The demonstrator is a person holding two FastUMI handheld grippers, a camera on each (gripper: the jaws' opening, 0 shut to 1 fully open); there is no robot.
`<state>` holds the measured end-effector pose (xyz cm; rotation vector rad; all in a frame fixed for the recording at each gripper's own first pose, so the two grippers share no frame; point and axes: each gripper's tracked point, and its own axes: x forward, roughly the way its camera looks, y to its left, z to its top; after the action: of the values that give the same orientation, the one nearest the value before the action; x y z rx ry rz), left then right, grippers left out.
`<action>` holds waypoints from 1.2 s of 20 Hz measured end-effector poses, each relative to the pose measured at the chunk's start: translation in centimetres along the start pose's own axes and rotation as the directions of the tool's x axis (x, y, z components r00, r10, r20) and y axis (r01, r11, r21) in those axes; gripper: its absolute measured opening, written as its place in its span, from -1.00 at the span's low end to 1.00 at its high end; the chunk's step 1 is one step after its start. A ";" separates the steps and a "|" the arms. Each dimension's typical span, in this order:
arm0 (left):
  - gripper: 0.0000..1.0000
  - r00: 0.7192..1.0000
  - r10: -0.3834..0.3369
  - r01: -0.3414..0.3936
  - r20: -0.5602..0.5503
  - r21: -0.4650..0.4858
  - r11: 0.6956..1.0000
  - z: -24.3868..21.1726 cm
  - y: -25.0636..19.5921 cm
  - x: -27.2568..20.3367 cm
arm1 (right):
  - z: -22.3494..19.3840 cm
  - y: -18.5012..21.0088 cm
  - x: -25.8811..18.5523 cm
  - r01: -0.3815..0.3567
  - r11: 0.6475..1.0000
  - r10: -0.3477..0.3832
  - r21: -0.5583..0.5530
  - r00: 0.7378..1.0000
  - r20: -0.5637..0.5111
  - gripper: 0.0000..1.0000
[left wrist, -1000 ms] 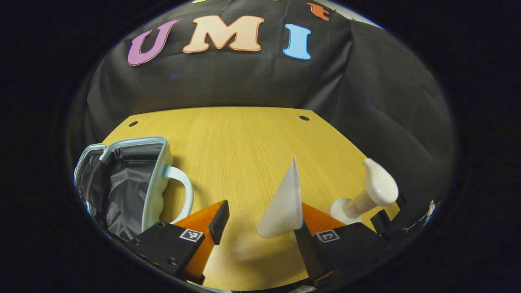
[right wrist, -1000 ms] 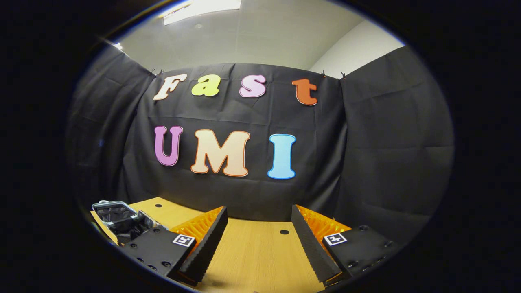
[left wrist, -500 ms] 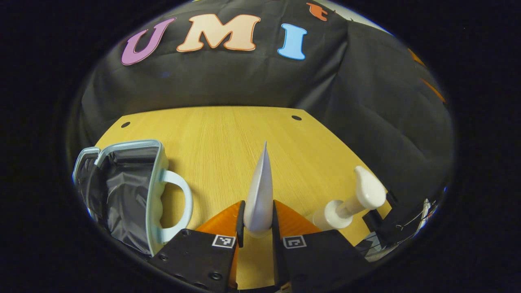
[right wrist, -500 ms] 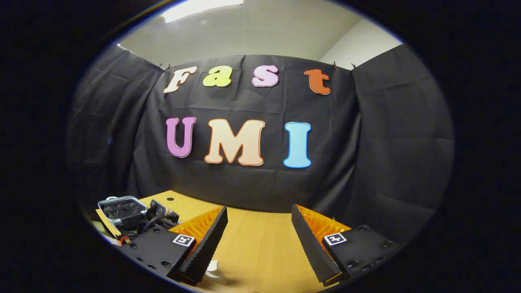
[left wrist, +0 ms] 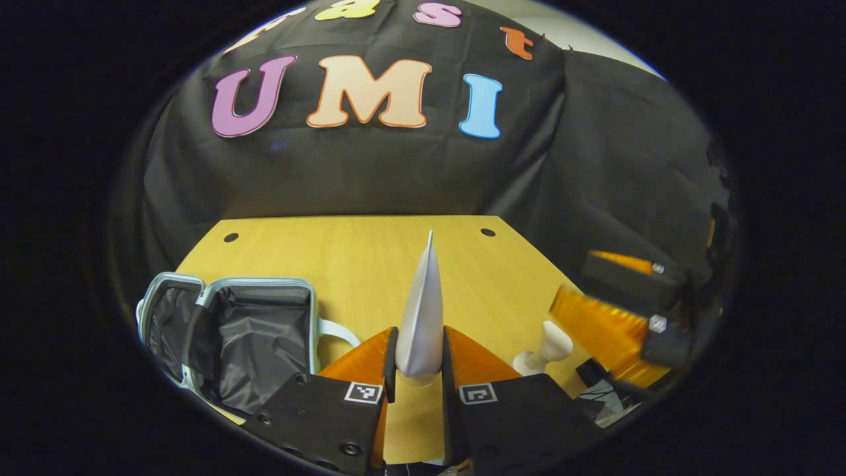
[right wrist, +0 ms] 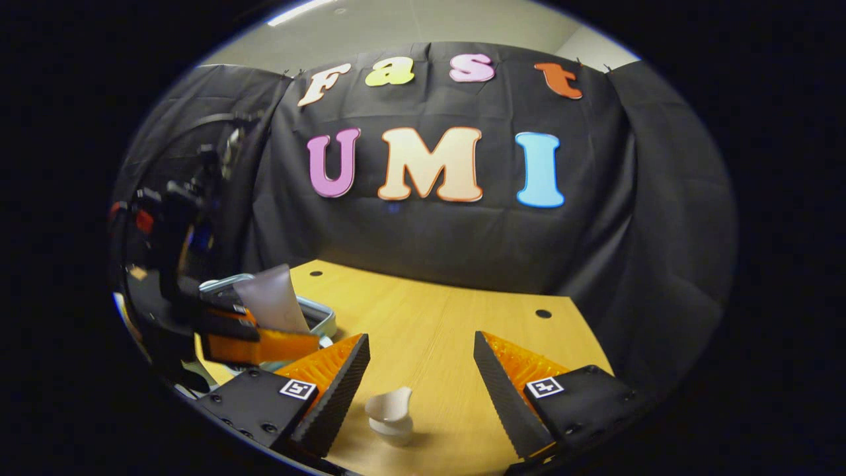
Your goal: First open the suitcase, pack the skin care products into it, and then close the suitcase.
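Note:
My left gripper (left wrist: 420,362) is shut on a white squeeze tube (left wrist: 423,311) that points up and away from me, lifted off the table. The open suitcase (left wrist: 261,334), pale blue with a dark lining, lies low on the left. A white pump bottle (left wrist: 546,347) stands to the right, with my right gripper (left wrist: 615,317) hovering just beyond it. In the right gripper view, my right gripper (right wrist: 420,370) is open, and the pump bottle (right wrist: 390,413) sits low between its fingers. Left of it the left gripper (right wrist: 258,342) holds the tube (right wrist: 271,305) over the suitcase rim (right wrist: 322,320).
The wooden table (left wrist: 357,258) has two small dark holes near its far edge and ends at the black cloth wall. A dark rig with cables (right wrist: 178,218) stands at the left in the right gripper view.
My left gripper went from open to shut on the tube and raised it. The right gripper tipped down and came in over the pump bottle.

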<state>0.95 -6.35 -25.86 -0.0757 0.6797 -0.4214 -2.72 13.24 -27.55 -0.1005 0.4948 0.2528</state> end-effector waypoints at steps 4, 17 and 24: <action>-0.45 0.999 0.036 -0.036 0.022 -0.004 0.999 1.2 1.5 -1.9 | -5.2 0.9 1.5 -0.011 1.000 0.011 0.007 0.996 -0.085 0.98; -0.46 0.991 0.130 -0.130 -0.015 0.008 0.991 0.2 6.4 -4.6 | -7.5 4.1 2.4 -0.097 0.994 0.104 0.047 0.979 -0.175 0.11; -0.45 0.939 0.260 -0.256 -0.223 0.048 0.966 -4.7 16.4 -4.1 | -0.1 9.6 3.6 -0.178 0.982 0.184 0.068 0.979 -0.091 0.15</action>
<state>0.97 10.58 -30.39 0.0806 0.8998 -0.1839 -2.25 23.20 -29.71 -0.0093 0.6089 0.4126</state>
